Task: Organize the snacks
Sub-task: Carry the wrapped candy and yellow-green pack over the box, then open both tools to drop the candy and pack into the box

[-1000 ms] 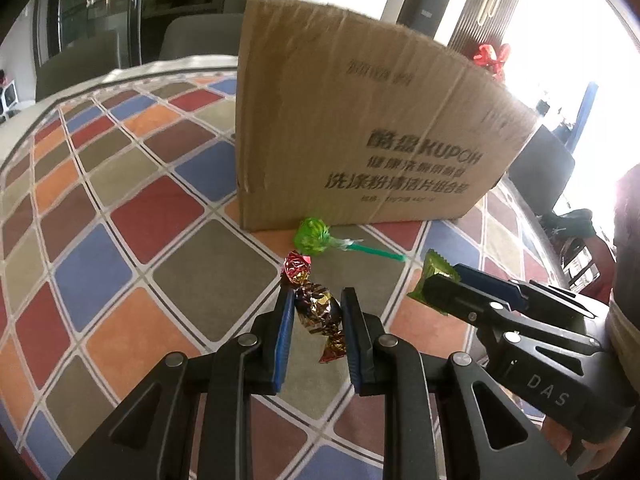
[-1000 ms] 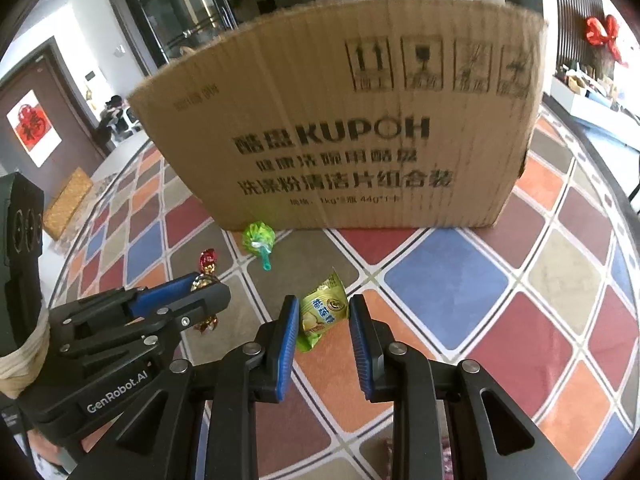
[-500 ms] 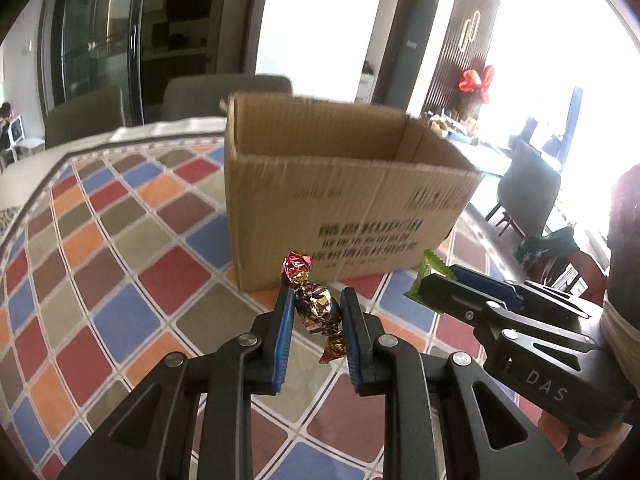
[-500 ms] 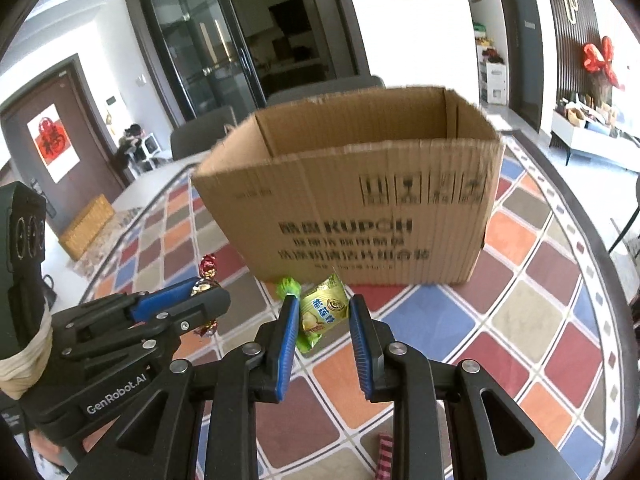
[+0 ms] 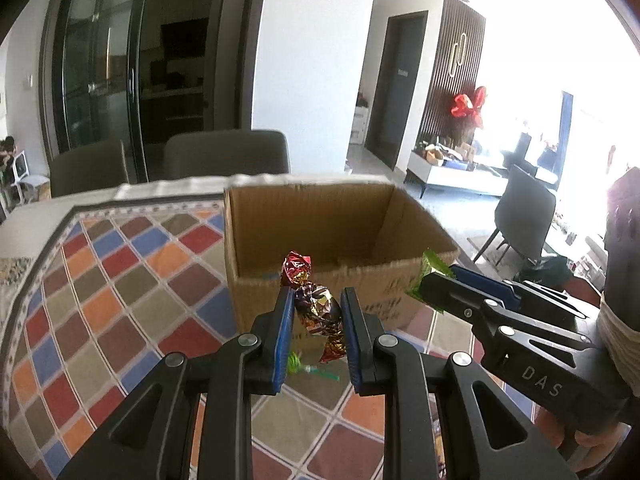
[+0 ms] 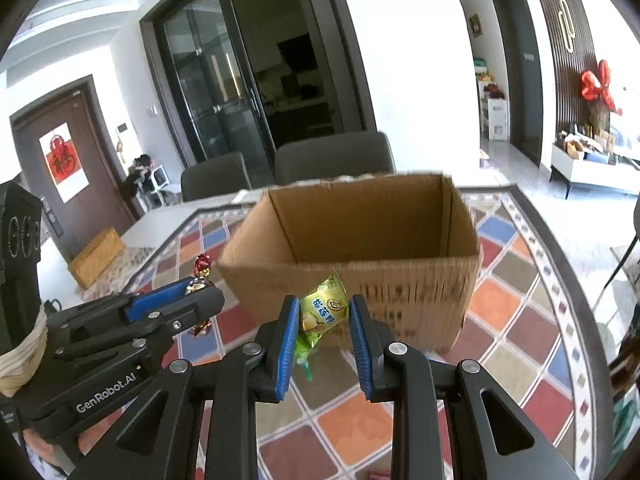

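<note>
While the foil candy (image 5: 316, 312) sits pinched between the blue pads of the left claw (image 5: 314, 320), its red twisted end pokes up above the fingertips, level with the near rim of the cardboard box (image 5: 320, 216). Just to its right, the right claw (image 6: 324, 322) is closed on a green snack packet (image 6: 322, 312), held upright in front of the box's near wall; from the left wrist view only the packet's green corner (image 5: 432, 264) shows past that claw's tip. Both claws hang above the counter (image 5: 120, 300), side by side and near the box, which stands open at the top. On the counter's patterned cloth below the left claw lies a green lollipop (image 5: 298, 362), close to the foot of the box. Grey chairs (image 6: 332, 156) stand behind the counter.
</note>
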